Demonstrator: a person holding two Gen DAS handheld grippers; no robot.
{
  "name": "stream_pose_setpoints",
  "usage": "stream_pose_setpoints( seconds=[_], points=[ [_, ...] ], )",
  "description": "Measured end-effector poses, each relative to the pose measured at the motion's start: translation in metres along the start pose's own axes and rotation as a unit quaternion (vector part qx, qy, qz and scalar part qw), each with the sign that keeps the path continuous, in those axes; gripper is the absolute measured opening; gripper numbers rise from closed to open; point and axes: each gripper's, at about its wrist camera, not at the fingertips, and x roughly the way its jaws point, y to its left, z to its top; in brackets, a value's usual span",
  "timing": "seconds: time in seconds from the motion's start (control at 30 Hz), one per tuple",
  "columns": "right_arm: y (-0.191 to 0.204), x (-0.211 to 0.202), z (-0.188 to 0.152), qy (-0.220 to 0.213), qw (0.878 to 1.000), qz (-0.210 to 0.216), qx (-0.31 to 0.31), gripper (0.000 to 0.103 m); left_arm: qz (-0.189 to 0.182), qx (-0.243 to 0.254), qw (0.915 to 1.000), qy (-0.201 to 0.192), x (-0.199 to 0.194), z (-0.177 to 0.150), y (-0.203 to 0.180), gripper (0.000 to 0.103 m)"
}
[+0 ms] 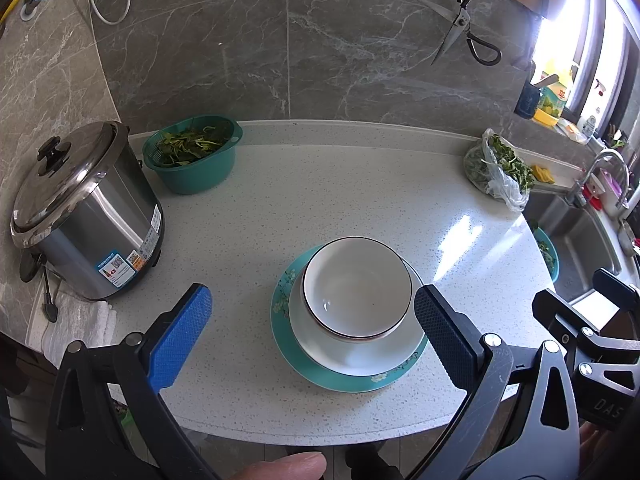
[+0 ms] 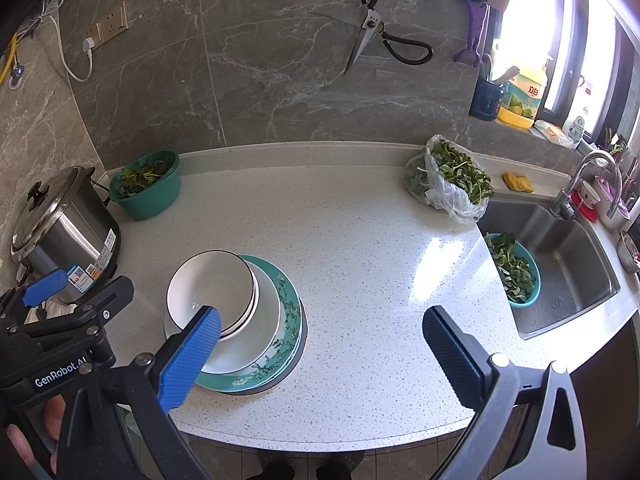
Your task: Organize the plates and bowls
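Bowls (image 1: 356, 284): stacked on white plate (image 1: 360, 354), atop teal plate (image 1: 340, 380), mid counter (image 1: 360, 184)
Left tongs (image 1: 313, 322): wide, empty, flanking the stack
Right tongs (image 2: 320, 344): wide, empty, right of stack

I see bowls (image 1: 356, 288) stacked on plates (image 1: 352, 376) near the bench (image 1: 360, 184) front, cooker (image 1: 84, 216) far left, sink (image 2: 560, 272) right.
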Motion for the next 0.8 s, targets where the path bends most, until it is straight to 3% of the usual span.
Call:
stream_pose_setpoints(
  seconds=[0.8],
  points=[
    [0.0014,0.0027,0.0003,0.002,1.0,0.001,-0.001,0.103,-0.002,0.001,1.0,0.003,0.0065,0.002,-0.0033,0.103]
  ],
)
